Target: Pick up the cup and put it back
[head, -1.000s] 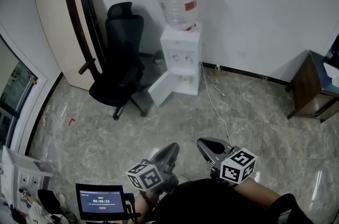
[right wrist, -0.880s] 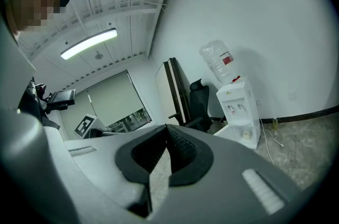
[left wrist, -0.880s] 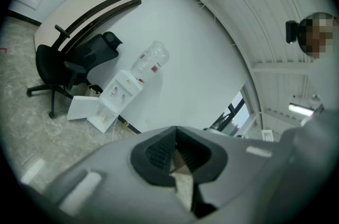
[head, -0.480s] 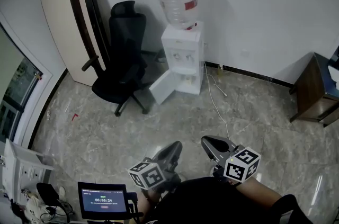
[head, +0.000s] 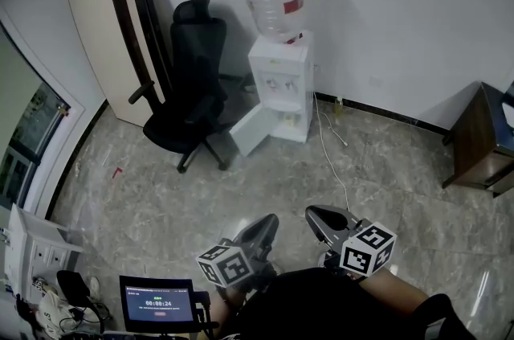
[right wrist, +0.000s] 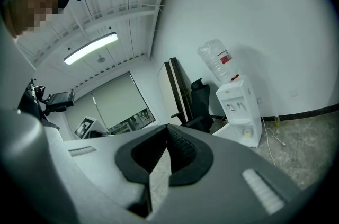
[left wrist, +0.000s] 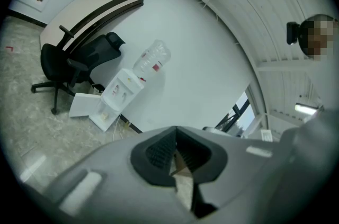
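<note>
Near the person, the grey left gripper [head: 265, 224] and grey right gripper [head: 315, 216] sit closed and empty; presumably nothing is reachable, the white water dispenser [head: 281, 85] standing far off.

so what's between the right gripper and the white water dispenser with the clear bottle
Only grey marble-look floor with a thin white cable trailing across it, in the head view.

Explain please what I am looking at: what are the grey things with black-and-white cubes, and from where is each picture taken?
A person holds two hand tools: the left gripper and the right gripper; the cubes are part of them. One picture comes from a camera on the person's head, looking down. The other two come from cameras riding on each gripper. Both grippers are shut and hold nothing. Ahead on the floor stand a water dispenser and a black office chair.
</note>
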A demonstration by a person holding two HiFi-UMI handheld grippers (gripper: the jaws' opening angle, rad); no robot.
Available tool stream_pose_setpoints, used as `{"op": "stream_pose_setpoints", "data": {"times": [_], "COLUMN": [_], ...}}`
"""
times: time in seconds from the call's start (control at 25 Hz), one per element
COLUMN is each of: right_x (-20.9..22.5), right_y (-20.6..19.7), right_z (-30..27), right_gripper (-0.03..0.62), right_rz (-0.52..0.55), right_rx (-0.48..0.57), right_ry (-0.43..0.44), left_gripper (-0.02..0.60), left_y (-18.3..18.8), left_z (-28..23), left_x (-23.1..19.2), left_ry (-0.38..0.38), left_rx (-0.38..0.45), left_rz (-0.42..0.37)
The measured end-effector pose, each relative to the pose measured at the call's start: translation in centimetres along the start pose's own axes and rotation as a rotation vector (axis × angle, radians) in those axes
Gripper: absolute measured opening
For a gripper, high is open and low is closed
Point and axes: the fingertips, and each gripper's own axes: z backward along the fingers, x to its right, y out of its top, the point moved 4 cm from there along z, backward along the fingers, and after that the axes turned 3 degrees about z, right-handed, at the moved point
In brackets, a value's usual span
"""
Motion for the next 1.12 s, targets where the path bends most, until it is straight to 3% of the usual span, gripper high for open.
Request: {"op": "stream_pose_setpoints", "data": {"times": [1.12], "right_x": [-0.5], "right_y": [0.3], "right_z": [0.0], "right_gripper": [0.008], "right_rz": [0.012], "right_rx": [0.003], "right_ry": [-0.001], "left_gripper": [0.005], "left_y": [0.4], "left_z": [-0.3], "left_x": [0.5], "left_ry": [-0.014], "left_rx": [-0.03], "left_rz": [-0.01]}}
